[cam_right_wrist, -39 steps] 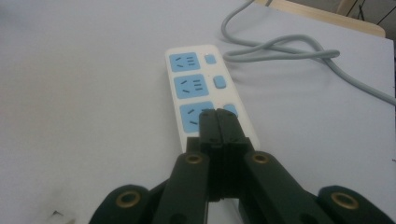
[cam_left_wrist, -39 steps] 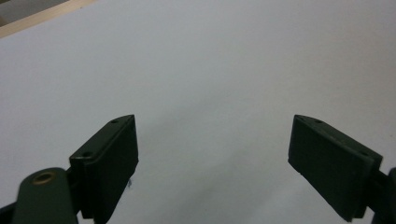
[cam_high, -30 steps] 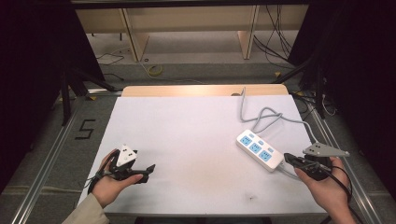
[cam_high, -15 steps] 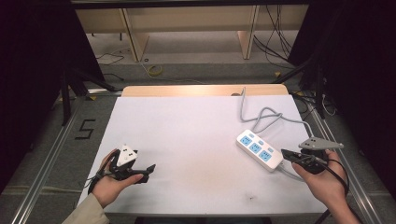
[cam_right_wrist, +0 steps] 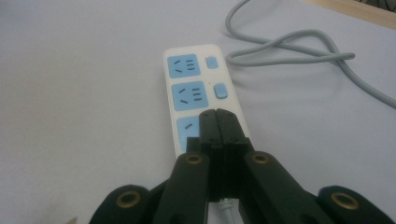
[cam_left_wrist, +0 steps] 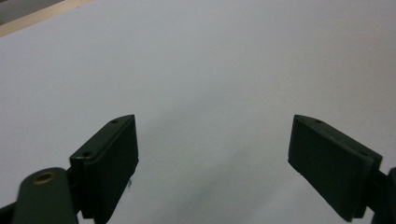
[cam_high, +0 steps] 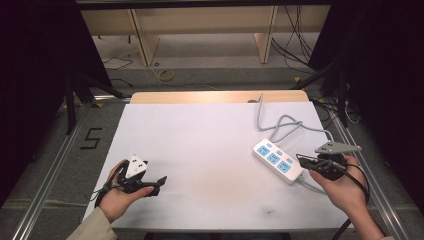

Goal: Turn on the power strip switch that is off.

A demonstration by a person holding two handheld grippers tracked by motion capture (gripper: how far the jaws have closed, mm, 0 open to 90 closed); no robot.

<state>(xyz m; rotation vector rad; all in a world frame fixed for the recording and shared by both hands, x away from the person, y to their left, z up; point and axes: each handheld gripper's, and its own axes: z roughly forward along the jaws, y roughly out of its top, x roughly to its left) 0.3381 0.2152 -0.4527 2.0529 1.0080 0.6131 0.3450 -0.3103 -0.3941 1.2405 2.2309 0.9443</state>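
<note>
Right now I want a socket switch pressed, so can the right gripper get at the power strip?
Probably yes. The right gripper, jaws closed together, hovers at the near end of the power strip, with nothing between them. The grey cord loops off beyond the far end, clear of that approach.

Table: I see a table (cam_high: pixel 200 130) with a white top and a bare wooden strip (cam_high: pixel 200 96) along its far edge.
Power strip: I find a white power strip (cam_high: pixel 277 161) with three blue sockets lying flat on the right side of the top, set at a slant.
Cord: I follow its grey cord (cam_high: pixel 285 122) looping on the top behind it toward the far edge.
Marks: I spot a small dark speck (cam_high: pixel 269 212) near the front edge.
</note>
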